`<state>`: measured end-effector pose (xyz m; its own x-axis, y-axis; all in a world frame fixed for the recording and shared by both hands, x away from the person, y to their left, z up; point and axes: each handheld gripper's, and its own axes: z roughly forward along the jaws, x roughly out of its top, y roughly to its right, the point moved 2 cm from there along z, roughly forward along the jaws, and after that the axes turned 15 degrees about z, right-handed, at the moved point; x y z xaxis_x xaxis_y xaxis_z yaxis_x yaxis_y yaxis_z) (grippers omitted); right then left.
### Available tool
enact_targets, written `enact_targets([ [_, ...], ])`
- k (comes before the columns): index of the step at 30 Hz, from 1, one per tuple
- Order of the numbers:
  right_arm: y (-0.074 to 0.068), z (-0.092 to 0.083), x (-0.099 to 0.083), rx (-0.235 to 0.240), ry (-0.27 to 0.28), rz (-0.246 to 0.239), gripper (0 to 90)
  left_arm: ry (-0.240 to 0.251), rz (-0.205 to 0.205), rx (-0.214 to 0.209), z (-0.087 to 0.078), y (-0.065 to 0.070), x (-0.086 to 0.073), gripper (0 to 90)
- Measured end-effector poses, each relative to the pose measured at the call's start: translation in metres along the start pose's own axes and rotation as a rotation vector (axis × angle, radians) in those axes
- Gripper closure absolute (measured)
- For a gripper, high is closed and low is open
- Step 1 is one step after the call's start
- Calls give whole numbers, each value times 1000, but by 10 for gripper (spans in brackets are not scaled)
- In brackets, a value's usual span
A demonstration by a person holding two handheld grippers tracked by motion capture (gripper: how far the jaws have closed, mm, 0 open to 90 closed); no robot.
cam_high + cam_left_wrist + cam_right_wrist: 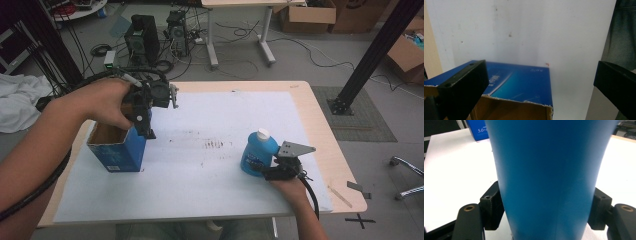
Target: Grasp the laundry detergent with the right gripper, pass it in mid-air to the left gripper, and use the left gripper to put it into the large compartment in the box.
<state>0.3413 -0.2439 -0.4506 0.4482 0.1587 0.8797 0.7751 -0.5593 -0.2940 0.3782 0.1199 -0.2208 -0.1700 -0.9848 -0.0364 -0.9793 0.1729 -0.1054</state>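
Note:
A blue bottle [257, 152] with a white cap stands upright on the white mat [200, 185] at the right. My right gripper [260, 166] reaches it from the near side, level with the table. In the right gripper view both pads [492, 207] sit against the sides of the blue bottle [549, 170]. At the left stands an open-topped blue cardboard box [117, 150]. My left gripper [146, 129] points down at the box's far right corner. In the left gripper view it [541, 87] is open wide, one jaw over the edge of the box [524, 82], nothing gripped.
Brown smudges [212, 144] mark the mat's middle. The wooden table edge [345, 170] runs close to the right of the bottle. Beyond the table are computer towers [142, 37], cables, cardboard boxes [307, 15] and a black post [370, 55]. A white cloth [20, 100] lies at far left.

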Motion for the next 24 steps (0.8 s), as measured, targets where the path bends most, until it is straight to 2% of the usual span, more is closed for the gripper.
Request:
enact_targets([
  [6, -1, 0, 0, 9, 1, -6, 336, -1, 4, 2, 0, -1, 0, 2],
  [11, -1, 0, 0, 19, 3, -11, 397, -4, 3, -1, 2, -1, 0, 3],
  [16, -1, 0, 0, 27, 14, -13, 410, -1, 1, -4, 3, -1, 0, 3],
  [20, 0, -1, 1, 30, 4, -13, 421, -13, 0, -6, 6, -3, 0, 3],
  [24, -3, 0, 6, 15, -23, -24, 435, -13, 2, -8, 7, -3, 2, 2],
])
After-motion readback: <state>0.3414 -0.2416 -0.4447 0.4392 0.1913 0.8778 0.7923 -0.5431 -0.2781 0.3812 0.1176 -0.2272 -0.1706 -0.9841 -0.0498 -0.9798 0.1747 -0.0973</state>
